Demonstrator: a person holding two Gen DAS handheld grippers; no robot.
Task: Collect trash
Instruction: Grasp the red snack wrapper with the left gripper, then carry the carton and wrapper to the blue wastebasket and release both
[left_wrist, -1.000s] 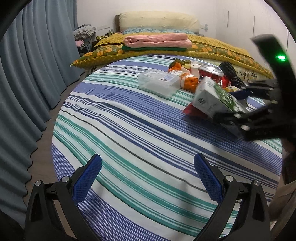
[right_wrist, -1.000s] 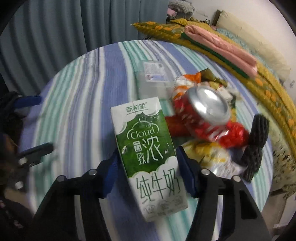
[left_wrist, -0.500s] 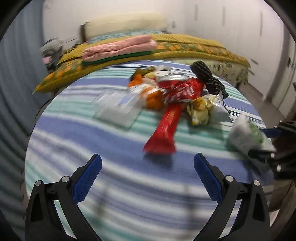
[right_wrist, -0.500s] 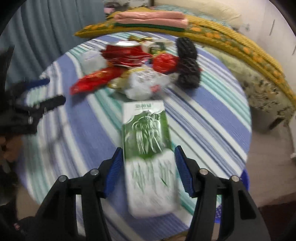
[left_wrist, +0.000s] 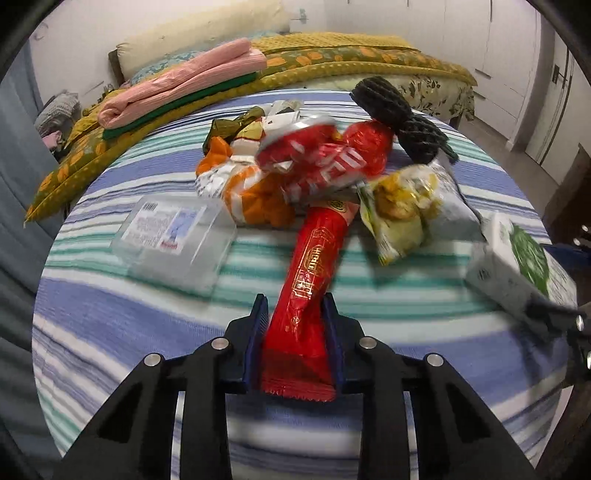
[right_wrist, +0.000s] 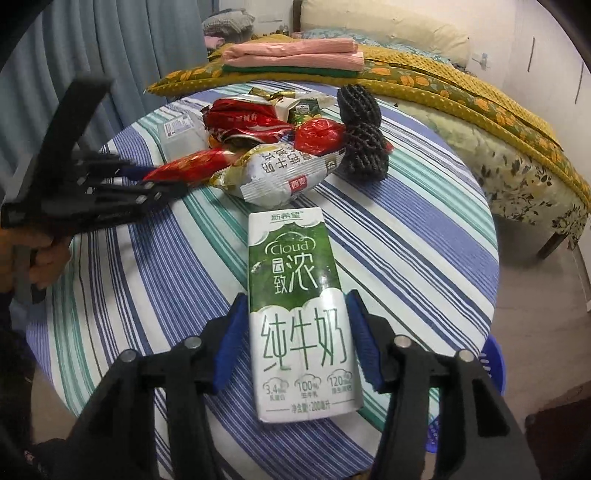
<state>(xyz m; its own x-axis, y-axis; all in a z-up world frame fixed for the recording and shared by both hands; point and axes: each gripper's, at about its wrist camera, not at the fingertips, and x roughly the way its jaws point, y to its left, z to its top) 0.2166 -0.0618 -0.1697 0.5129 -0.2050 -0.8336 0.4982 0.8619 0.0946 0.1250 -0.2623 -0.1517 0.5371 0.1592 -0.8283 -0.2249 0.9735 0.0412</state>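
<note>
The left tool (left_wrist: 295, 343), which hung wide open over bare stripes a second ago, has now closed narrow on the near end of the red wrapper (left_wrist: 314, 273), its blue pads pressed to both sides of the crimped tail. So both tools are loaded: the right tool (right_wrist: 295, 339) still clamps the milk carton (right_wrist: 299, 314), now swung out toward the right edge of the tabletop (right_wrist: 424, 236), above a blue bin (right_wrist: 493, 363) on the floor, which looks like the drop point. That likely means the carton goes in next and the wrapper follows. The wrapper is long, glossy and limp, gold print on red, lying from the near middle of the tabletop toward the pile at the far side, its far end tucked under the crushed red can (left_wrist: 317, 158). It may drag neighbours when lifted. Beyond it lie a white-and-yellow snack bag (left_wrist: 413, 206), an orange bag (left_wrist: 255, 192), a clear box (left_wrist: 173, 240) to the left, and black foam netting (left_wrist: 399, 118) farthest off.
</note>
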